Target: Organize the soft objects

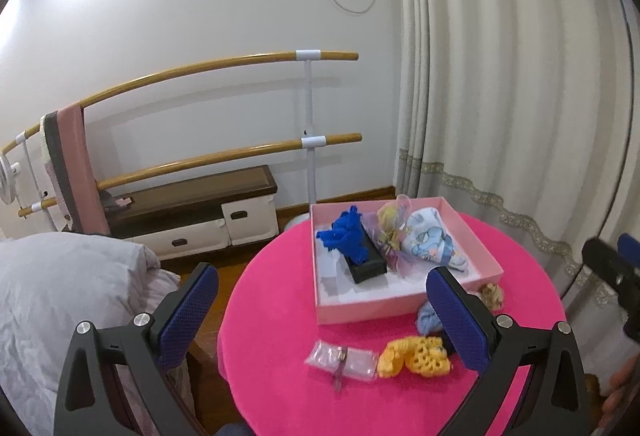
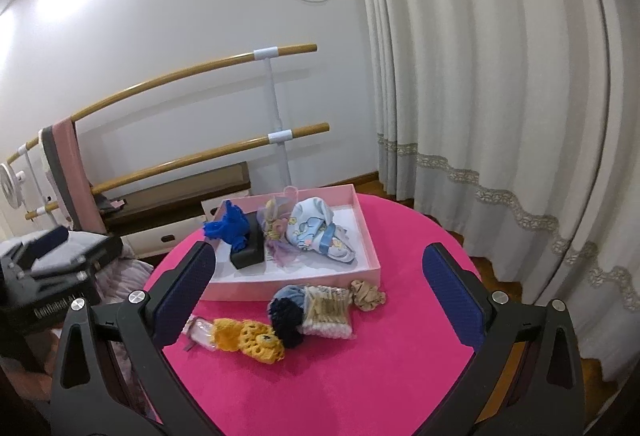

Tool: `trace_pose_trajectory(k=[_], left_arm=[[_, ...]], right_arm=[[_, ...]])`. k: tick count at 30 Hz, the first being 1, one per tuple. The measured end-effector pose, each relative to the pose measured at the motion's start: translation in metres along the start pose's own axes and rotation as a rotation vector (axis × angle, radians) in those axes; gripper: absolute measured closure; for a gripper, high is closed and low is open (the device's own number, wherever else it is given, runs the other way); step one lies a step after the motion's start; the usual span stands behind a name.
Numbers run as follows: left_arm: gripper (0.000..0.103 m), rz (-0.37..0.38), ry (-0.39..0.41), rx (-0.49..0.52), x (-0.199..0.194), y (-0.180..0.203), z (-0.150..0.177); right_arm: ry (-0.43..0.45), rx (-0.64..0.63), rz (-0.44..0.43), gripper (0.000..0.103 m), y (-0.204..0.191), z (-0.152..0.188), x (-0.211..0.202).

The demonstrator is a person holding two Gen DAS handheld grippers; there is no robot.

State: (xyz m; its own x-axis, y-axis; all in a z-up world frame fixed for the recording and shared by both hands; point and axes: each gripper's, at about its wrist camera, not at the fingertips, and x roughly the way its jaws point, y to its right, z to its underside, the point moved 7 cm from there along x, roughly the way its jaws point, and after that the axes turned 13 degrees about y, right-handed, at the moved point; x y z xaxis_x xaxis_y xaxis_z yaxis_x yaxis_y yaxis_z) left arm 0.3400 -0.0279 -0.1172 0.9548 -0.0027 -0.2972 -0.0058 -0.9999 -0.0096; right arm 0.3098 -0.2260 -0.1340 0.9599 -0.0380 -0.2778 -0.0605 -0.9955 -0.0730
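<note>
Lying loose beside one pink box [image 2: 362, 232]: three scrunchies [image 2: 286, 316].

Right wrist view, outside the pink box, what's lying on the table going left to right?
Clear plastic packet → yellow crochet piece → dark navy scrunchie → bag of cotton swabs → beige scrunchie.

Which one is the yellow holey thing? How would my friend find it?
Find the round pink table, then the pink box on it. Nearer than the box lies the yellow crocheted piece, the only yellow, hole-patterned thing, beside a dark scrunchie.
</note>
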Motion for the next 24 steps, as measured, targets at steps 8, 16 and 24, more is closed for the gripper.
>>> trace_pose_trajectory(k=[8, 16, 24], left_arm=[[0.0, -0.013, -0.009, -0.025, -0.026, -0.011, 0.01], [0.0, -0.023, 0.009, -0.038, -0.038, -0.017, 0.008], [0.0, -0.024, 0.01, -0.045, -0.04, -0.018, 0.009]], right_arm=[[0.007, -0.01, -0.013, 0.0, -0.01, 0.002, -0.012], [0.007, -0.01, -0.016, 0.0, -0.012, 0.004, -0.019], [0.014, -0.005, -0.005, 0.0, -0.005, 0.002, -0.021]])
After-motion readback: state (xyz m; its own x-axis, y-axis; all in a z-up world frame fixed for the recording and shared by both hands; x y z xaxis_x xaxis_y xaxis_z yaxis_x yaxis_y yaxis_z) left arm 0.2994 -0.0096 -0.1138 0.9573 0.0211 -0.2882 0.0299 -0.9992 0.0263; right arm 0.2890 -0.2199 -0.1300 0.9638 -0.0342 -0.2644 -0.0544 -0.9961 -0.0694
